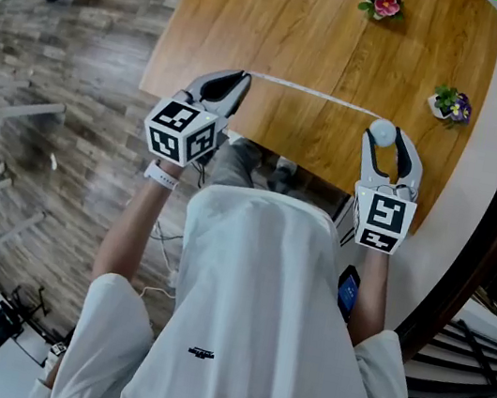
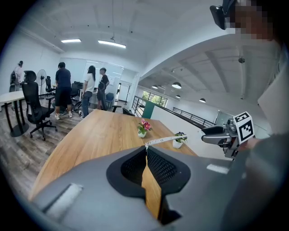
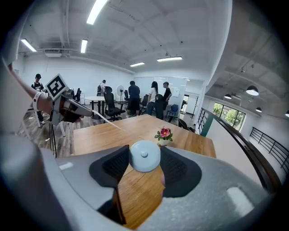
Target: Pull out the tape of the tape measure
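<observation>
Left gripper (image 1: 242, 80) pinched shut on tape (image 1: 310, 92) end; right gripper (image 1: 384, 131) clamping tape measure (image 3: 144, 156); pink-flower pot (image 1: 383, 0), purple-flower pot (image 1: 450, 105) beyond tape, on wooden table (image 1: 288, 29); office, plank floor (image 1: 72, 67)

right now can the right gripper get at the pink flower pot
Probably not: the right gripper is shut on the tape measure case, and the pink flower pot sits far across the table.
</observation>
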`<move>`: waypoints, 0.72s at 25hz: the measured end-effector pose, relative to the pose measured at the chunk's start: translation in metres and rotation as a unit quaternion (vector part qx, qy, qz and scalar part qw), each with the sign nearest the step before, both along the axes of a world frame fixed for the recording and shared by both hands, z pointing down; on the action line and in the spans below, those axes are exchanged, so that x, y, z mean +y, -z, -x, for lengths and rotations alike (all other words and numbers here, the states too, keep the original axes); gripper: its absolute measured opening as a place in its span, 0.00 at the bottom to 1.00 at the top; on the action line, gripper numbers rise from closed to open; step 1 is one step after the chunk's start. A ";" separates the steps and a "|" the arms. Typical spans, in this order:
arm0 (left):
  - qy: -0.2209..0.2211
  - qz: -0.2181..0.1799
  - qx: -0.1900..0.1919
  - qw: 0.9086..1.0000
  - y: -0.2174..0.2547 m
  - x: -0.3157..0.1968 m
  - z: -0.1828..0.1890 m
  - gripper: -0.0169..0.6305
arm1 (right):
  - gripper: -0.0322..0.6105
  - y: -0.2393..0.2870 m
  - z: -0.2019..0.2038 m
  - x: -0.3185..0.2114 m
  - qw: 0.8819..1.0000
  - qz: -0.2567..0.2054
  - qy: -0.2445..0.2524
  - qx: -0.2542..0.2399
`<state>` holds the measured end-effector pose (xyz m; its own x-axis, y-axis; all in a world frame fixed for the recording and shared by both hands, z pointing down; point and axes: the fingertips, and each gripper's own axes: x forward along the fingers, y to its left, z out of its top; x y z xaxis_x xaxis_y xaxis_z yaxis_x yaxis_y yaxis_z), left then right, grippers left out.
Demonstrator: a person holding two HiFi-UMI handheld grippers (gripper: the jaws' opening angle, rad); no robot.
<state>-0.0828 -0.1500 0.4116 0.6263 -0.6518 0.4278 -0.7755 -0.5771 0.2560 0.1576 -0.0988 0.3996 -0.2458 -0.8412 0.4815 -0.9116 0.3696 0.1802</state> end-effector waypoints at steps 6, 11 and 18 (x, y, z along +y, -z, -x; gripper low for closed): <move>-0.002 0.006 0.002 1.000 -0.002 -0.001 -0.002 0.07 | 0.39 -0.006 -0.005 -0.002 1.000 0.008 -0.010 -0.010; 0.003 0.017 0.004 1.000 -0.009 -0.005 -0.004 0.07 | 0.39 -0.012 -0.005 -0.005 0.999 0.019 -0.016 -0.020; 0.025 0.050 -0.023 0.998 -0.048 -0.015 -0.010 0.07 | 0.39 -0.046 -0.010 -0.013 0.997 0.049 -0.038 -0.036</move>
